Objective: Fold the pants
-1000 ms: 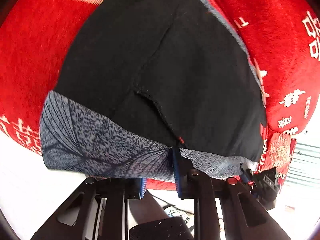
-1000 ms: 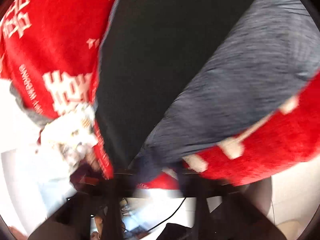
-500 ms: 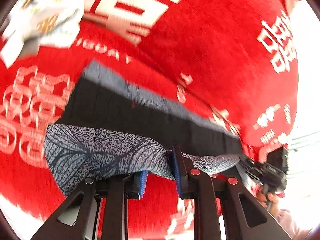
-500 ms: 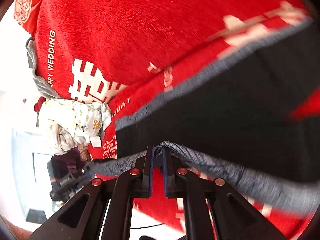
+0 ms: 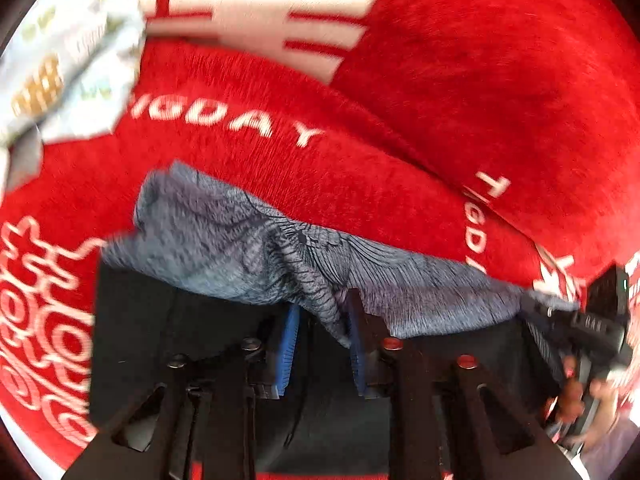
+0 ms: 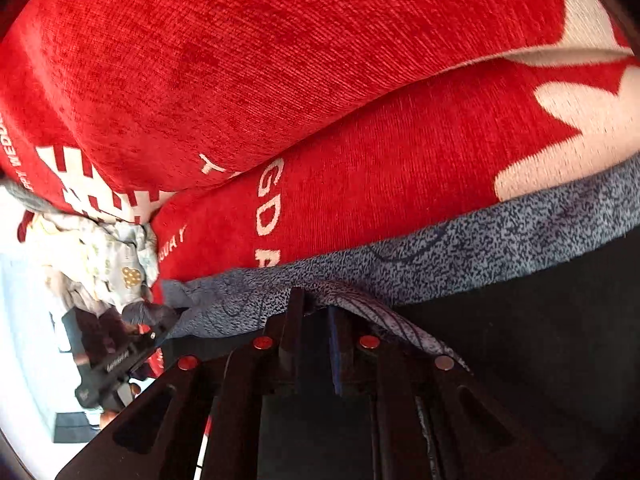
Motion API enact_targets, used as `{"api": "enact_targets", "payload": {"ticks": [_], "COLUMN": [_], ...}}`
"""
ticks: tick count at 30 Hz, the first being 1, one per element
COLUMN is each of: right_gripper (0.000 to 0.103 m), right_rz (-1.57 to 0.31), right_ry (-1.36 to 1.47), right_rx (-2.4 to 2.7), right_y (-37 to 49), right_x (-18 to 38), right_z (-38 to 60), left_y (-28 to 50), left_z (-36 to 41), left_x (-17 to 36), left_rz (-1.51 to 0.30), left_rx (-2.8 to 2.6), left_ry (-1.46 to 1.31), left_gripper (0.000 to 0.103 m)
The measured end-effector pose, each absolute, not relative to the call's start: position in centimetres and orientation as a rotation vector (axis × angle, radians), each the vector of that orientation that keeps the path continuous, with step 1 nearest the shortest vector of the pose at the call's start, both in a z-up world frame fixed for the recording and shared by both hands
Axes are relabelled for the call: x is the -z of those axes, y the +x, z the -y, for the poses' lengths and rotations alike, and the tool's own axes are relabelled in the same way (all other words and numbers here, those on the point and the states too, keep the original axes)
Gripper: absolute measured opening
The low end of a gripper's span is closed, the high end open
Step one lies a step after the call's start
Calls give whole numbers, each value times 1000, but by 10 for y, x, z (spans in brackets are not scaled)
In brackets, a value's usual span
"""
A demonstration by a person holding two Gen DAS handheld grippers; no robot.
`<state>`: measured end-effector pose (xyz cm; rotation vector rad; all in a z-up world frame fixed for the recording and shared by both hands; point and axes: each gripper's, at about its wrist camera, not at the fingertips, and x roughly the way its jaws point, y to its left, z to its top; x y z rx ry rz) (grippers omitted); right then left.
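The pants (image 5: 132, 320) are black with a grey-blue patterned band (image 5: 224, 248), and they lie on a red blanket (image 5: 480, 80). My left gripper (image 5: 323, 308) points steeply down over the band. Its jaws are opening, and a loose fold of the band hangs between the blue pads (image 5: 288, 344), touching only the right one. In the right wrist view the band (image 6: 500, 240) runs across above the black cloth (image 6: 540, 340). My right gripper (image 6: 316, 304) is also opening, with the band's edge draped over its tips and a dark gap between its fingers.
The red blanket (image 6: 280, 80) has white lettering and a thick raised fold just beyond the pants. A crumpled white patterned cloth (image 5: 60, 60) lies at the far left, also seen as a white heap (image 6: 104, 256). A person's hand (image 5: 572, 396) holds the other gripper at the right edge.
Both grippers carried the grey band forward over the black cloth toward the blanket's lettering. Both pairs of jaws, clamped on the band before, now stand apart.
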<state>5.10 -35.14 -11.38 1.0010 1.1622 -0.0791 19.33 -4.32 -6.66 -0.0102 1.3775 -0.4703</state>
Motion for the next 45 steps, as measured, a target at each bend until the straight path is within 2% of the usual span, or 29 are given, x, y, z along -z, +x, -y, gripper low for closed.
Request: {"api": "enact_targets", "payload": {"ticks": [1, 2, 3, 4, 8, 14, 20, 24, 28, 31, 32, 34, 35, 40, 45], "right_gripper": [29, 51, 71, 73, 73, 72, 73, 73, 72, 67, 60, 25, 18, 16, 16], "right_rz": [-1161, -1154, -1140, -1130, -1104, -1094, -1135, -1148, -1105, -1013, -991, -987, -969, -830, -670], "right_ry": [990, 984, 977, 969, 979, 1037, 1245, 1373, 1506, 1582, 1600, 1638, 1663, 1525, 1361], "right_rx": [65, 50, 33, 26, 19, 200, 403, 487, 478, 412, 382, 361, 353, 287, 290], "right_y": [50, 49, 46, 42, 3, -139, -298, -369, -401, -408, -406, -404, -403, -388, -353], "right_x": [107, 101, 90, 79, 45, 21, 41, 66, 90, 102, 107, 117, 116, 51, -11], "right_z": [350, 349, 348, 346, 346, 358, 358, 352, 338, 331, 329, 328, 328, 356, 442], "left_y": [193, 192, 184, 179, 142, 49, -55, -99, -119, -127, -127, -126, -124, -104, -58], "left_z": [42, 40, 38, 39, 62, 145, 239, 275, 297, 307, 311, 317, 320, 340, 383], "left_x": [61, 54, 44, 39, 33, 34, 52, 66, 75, 76, 75, 74, 71, 26, -11], "left_rz": [-1361, -1340, -1319, -1322, -1364, -1465, -1578, -1638, -1668, -1651, -1653, -1669, -1677, -1603, -1467], "left_rx": [461, 456, 458, 462, 501, 796, 1065, 1160, 1208, 1250, 1260, 1270, 1272, 1311, 1282], "left_ry": [14, 34, 66, 89, 182, 258, 366, 415, 478, 512, 516, 513, 508, 402, 299], "left_gripper": [59, 67, 67, 67, 67, 67, 67, 67, 67, 67, 67, 67, 67, 67, 67]}}
